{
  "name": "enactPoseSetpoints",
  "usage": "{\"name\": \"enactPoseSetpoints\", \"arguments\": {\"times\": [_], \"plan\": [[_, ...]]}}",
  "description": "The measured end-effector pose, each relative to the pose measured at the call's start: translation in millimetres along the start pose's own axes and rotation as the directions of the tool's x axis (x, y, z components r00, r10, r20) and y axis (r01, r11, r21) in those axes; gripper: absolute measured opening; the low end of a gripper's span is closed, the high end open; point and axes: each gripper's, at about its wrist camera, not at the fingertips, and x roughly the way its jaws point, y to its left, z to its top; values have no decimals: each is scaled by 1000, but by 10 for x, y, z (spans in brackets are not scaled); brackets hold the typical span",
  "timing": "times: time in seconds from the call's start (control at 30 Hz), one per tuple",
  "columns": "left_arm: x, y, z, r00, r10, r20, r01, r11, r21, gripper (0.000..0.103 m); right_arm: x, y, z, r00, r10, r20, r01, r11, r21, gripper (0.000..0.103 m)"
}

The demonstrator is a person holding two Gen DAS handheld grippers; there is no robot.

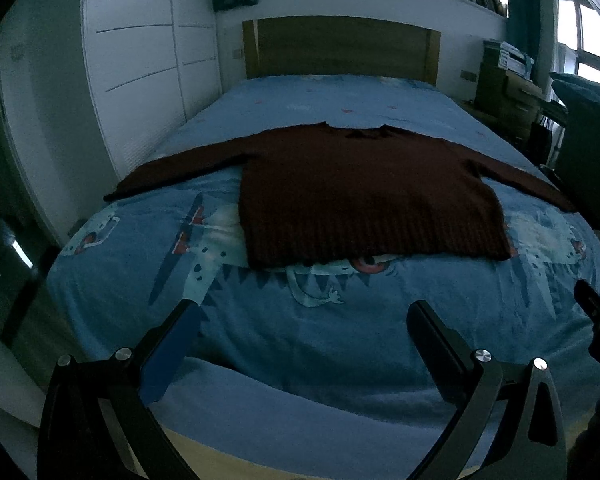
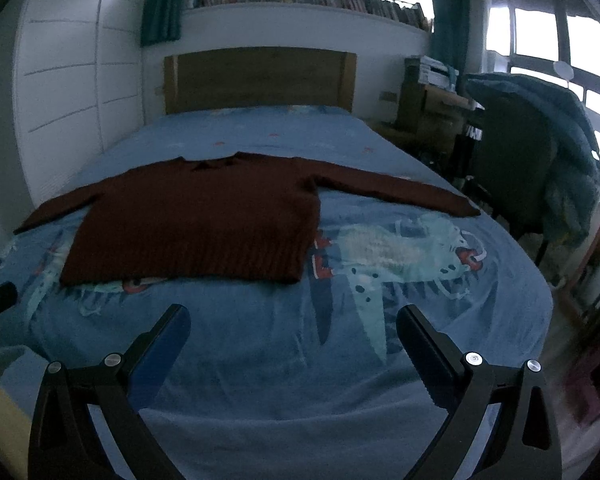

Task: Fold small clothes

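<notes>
While hovering over the foot of the bed [image 1: 300, 344], both spread wide, holding nothing: left gripper [image 1: 302, 316], right gripper [image 2: 294, 320]. Wooden headboard [image 1: 340, 46] at twelve o'clock, white wardrobe [image 1: 140, 52] at ten, draped chair [image 2: 540, 168] at two. Nothing between claws and garment. Dark red sweater [image 1: 364, 200] flat on the blue bedspread, sleeves outstretched, well apart at twelve o'clock from the left claw, eleven from the right.
</notes>
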Motion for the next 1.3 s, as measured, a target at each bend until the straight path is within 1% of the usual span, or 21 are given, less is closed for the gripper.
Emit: {"name": "enactPoseSetpoints", "arguments": {"times": [0.4,0.57,0.7,0.97,1.3], "plan": [[-27,-4,28,1000,15,3,-15,1000,-7,102,-80,-9,24,1000,24,15,-24,1000,2,103],[-8,47,47,1000,-2,-23,2,1000,-29,102,-89,-27,50,1000,23,17,-23,1000,7,103],[5,98,66,999,-4,-35,3,999,-46,102,-104,-36,98,1000,12,29,-12,1000,3,103],[-12,89,65,1000,6,-31,-7,999,-37,102,-141,-47,175,999,-2,45,2,1000,-3,103],[70,97,87,998,14,-55,-15,999,-30,102,-53,-123,201,999,-27,33,27,1000,3,103]]}}
